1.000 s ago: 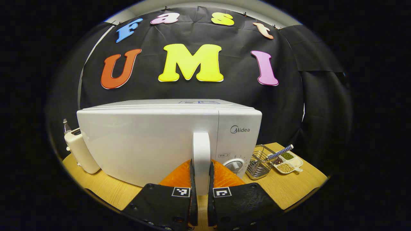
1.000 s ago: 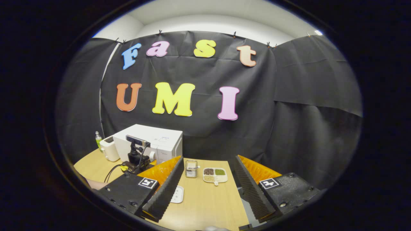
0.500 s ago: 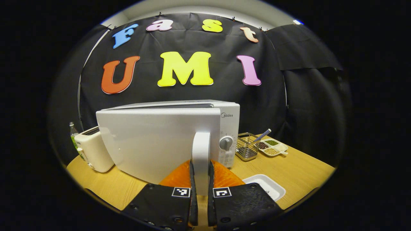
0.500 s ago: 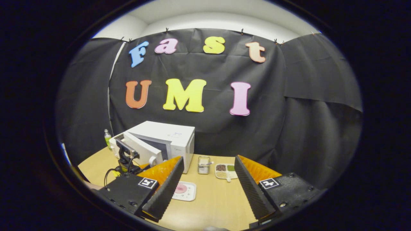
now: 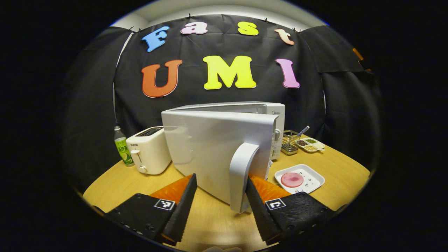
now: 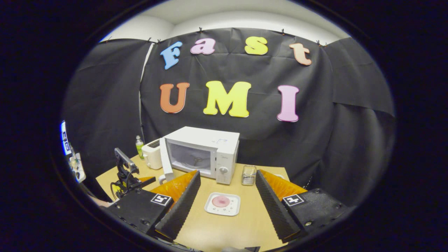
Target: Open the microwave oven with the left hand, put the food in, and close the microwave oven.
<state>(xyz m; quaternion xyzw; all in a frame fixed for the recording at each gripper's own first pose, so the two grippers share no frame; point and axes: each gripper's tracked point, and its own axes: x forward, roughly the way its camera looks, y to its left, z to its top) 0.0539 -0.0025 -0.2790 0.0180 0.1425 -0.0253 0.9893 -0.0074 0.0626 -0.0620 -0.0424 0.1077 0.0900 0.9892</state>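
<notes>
The white microwave [image 6: 224,154] stands at the back of the table with its door [image 5: 213,150] swung wide open, so the cavity [image 6: 190,157] shows. In the left gripper view my left gripper [image 5: 221,176] is open. The door handle [image 5: 243,175] stands between its fingers, close to the right one, and neither finger presses on it. The food is a pink round slice [image 6: 221,201] on a white square plate [image 6: 231,210] in front of the microwave. My right gripper [image 6: 227,172] is open and empty, hanging above the table just behind the plate.
A white toaster [image 5: 148,150] and a green bottle [image 5: 121,147] stand left of the microwave. A wire basket [image 5: 289,142] and a divided dish of beans [image 5: 310,145] sit to its right. The wooden table [image 6: 217,231] has bare room around the plate.
The left gripper pulled the door from nearly shut to wide open, then opened and let go of the handle. The right gripper stayed open and turned toward the plate.
</notes>
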